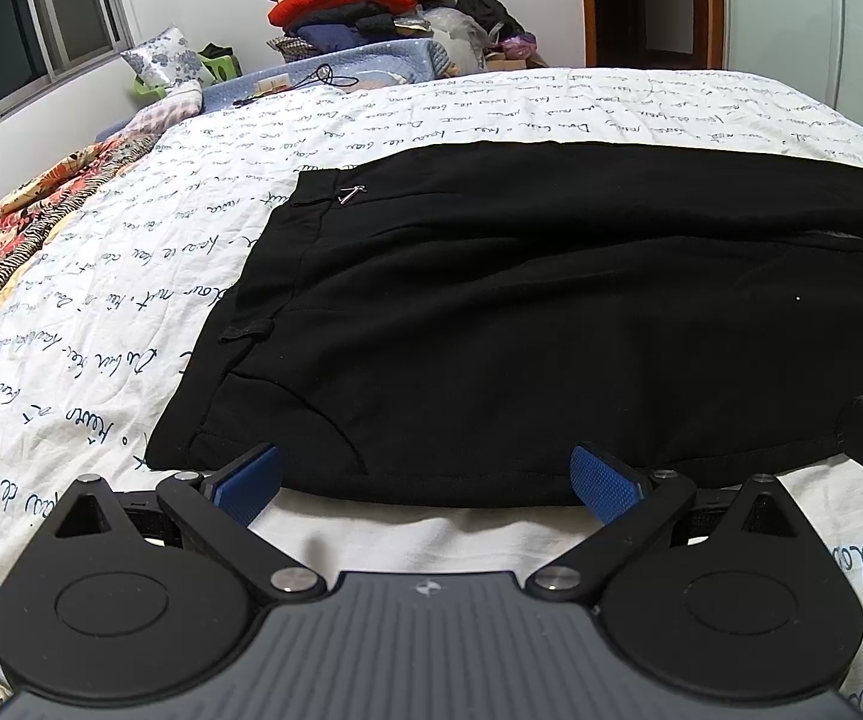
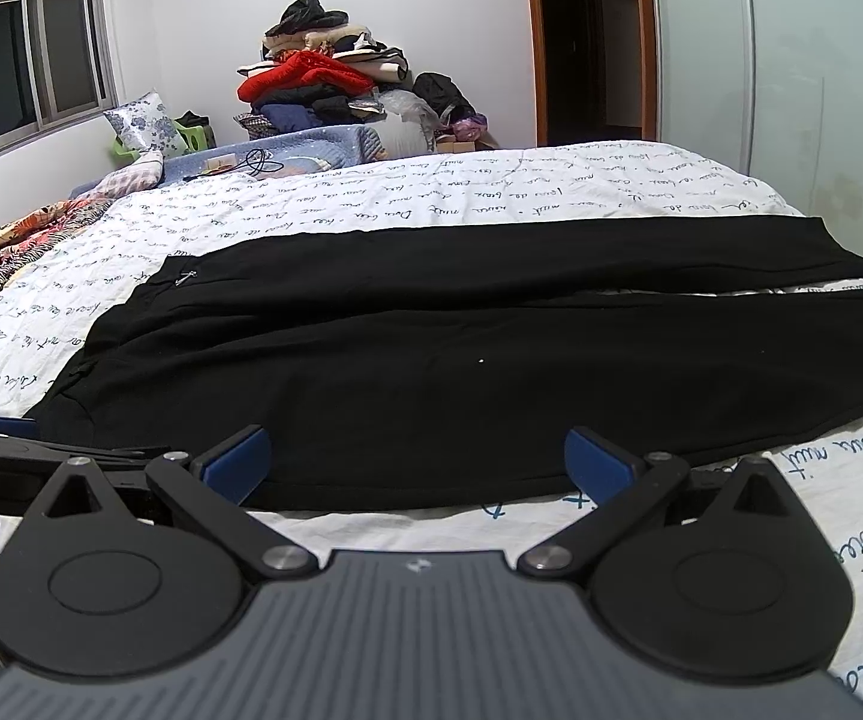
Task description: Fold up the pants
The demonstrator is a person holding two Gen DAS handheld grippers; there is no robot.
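The black pants (image 1: 491, 312) lie spread flat and unfolded on the bedsheet (image 1: 131, 276), their near edge just ahead of both the left gripper (image 1: 425, 483) and right gripper (image 2: 416, 465), whose fingers gape wide, grasping nothing, so every fold remains.

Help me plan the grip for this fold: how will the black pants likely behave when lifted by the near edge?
The black fabric pants lie flat and follow the white script-printed bedsheet, so they will probably drape and sag. The long legs would likely trail. The matte fabric looks unlikely to slip.
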